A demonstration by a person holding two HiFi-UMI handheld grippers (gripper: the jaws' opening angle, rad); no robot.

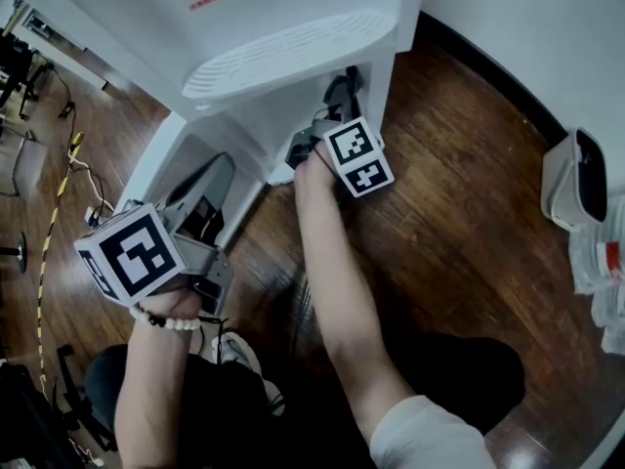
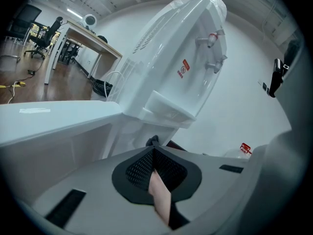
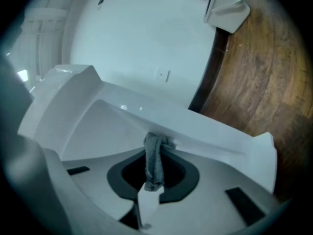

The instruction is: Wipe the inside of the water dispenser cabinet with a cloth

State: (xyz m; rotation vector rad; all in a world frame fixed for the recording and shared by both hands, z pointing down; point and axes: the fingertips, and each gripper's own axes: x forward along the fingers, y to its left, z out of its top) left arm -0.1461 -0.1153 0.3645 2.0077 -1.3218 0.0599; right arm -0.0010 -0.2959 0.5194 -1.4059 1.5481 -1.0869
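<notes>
Reaches the right gripper [image 3: 156, 143] under the curved, ribbed drip tray [image 1: 283, 57] of the tall glossy white plastic water dispenser [image 2: 166, 48] and into its open lower cabinet [image 1: 259, 135]. Clenches the black jaws there on a narrow fold of grey, nubbly terry cloth [image 3: 154, 165]. Presses the cloth's bunched upper end against a smooth white moulded edge of the cabinet, touching it.

Holds the left gripper [image 2: 152, 146] outside, at lower left in the head view, just beside the flat white cabinet door [image 1: 146, 169] that stands swung open. Shows its black mesh-textured pads [image 2: 139, 168] closed flat against each other, gripping no cloth. Cannot tell what the pale pinkish strip [image 2: 160, 199] at their base is.

Carries a white cube with bold black square markers on each grey, angular gripper body. Wears a bracelet of round pale beads [image 1: 168, 319] on the left wrist.

Looks down on a dark brown wooden plank floor [image 1: 459, 233] with a glossy, streaked grain. Takes in a rounded white plastic bin [image 1: 571, 179] by the wall at right, well apart from the dispenser, and a thin yellow cable [image 1: 61, 198] trailing over the floor at far left.
</notes>
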